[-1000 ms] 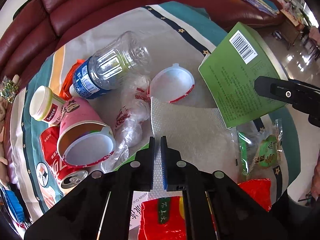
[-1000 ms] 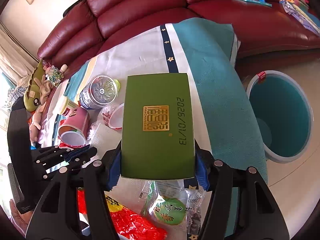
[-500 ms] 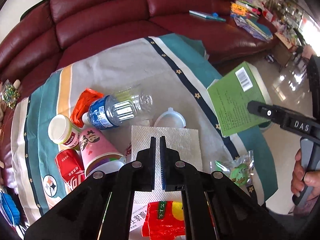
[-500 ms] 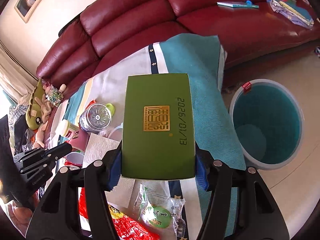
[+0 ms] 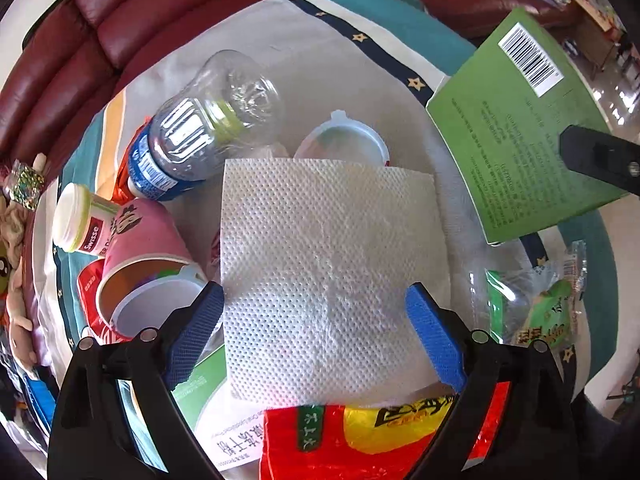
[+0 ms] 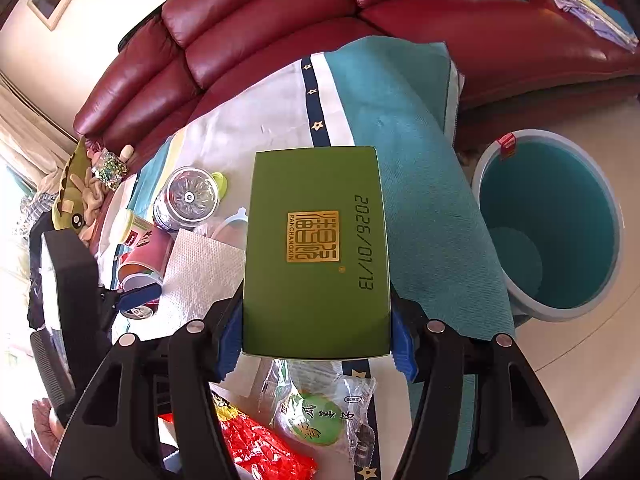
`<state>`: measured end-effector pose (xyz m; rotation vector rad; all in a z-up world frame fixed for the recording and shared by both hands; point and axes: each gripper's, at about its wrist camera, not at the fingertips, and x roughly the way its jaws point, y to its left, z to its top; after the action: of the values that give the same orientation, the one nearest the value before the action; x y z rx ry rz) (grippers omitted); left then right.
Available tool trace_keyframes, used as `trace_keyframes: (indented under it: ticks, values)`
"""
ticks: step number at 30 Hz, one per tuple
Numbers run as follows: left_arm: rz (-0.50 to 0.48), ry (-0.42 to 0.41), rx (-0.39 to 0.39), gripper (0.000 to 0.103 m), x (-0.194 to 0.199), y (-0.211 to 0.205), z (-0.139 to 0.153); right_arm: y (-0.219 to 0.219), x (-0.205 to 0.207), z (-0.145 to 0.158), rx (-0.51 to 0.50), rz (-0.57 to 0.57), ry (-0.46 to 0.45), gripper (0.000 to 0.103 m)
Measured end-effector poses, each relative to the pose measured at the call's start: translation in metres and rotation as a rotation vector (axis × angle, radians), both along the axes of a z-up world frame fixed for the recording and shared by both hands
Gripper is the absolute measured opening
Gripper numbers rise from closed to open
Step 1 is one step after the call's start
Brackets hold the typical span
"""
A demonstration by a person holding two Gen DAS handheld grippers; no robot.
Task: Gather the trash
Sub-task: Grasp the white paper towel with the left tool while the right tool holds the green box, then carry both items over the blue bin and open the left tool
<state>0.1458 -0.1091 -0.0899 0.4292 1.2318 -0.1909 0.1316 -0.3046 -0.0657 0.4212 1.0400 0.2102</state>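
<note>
Green and flat, with a gold seal and a printed date, the box [image 6: 316,252] is sitting clamped in the right gripper [image 6: 318,336] jaws beside the teal bin [image 6: 552,224], while the left gripper [image 5: 316,320] jaws, having just been opening, are standing wide over the white paper towel [image 5: 328,264].

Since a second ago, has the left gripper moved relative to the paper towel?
Yes. The left gripper has dropped closer over the paper towel, which fills more of the view beside the pink cup; its jaws have just opened, straddling the towel without pressing it.
</note>
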Motion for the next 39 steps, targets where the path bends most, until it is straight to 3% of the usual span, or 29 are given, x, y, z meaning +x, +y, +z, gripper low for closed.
trace_keyframes:
  ticks: [5, 11, 13, 17, 21, 27, 33, 39]
  values:
    - [-0.042, 0.015, 0.016, 0.092, 0.000, -0.019, -0.015, -0.015, -0.004, -0.001, 0.024, -0.004, -0.001, 0.058]
    - [-0.037, 0.007, -0.010, 0.036, -0.001, -0.022, -0.013, -0.024, -0.005, -0.004, 0.068, -0.003, -0.009, 0.058]
    - [-0.018, 0.006, -0.016, 0.009, 0.000, -0.019, -0.010, -0.026, -0.006, -0.005, 0.075, -0.004, -0.015, 0.058]
    - [0.012, -0.002, -0.073, 0.005, -0.003, -0.012, 0.006, -0.029, -0.005, -0.006, 0.096, -0.009, -0.016, 0.058]
    - [0.040, -0.019, -0.188, 0.005, -0.003, -0.002, 0.042, -0.037, -0.006, -0.001, 0.113, -0.022, -0.036, 0.058]
    - [0.005, -0.078, -0.296, 0.005, -0.006, -0.011, 0.089, -0.063, -0.009, 0.018, 0.128, -0.071, -0.087, 0.057]
    - [-0.131, -0.075, -0.371, 0.005, -0.001, -0.088, 0.108, -0.121, -0.020, 0.042, 0.078, -0.212, -0.139, 0.057]
    - [-0.245, -0.009, -0.429, 0.005, 0.012, -0.169, 0.092, -0.185, -0.031, 0.041, -0.007, -0.372, -0.114, 0.057]
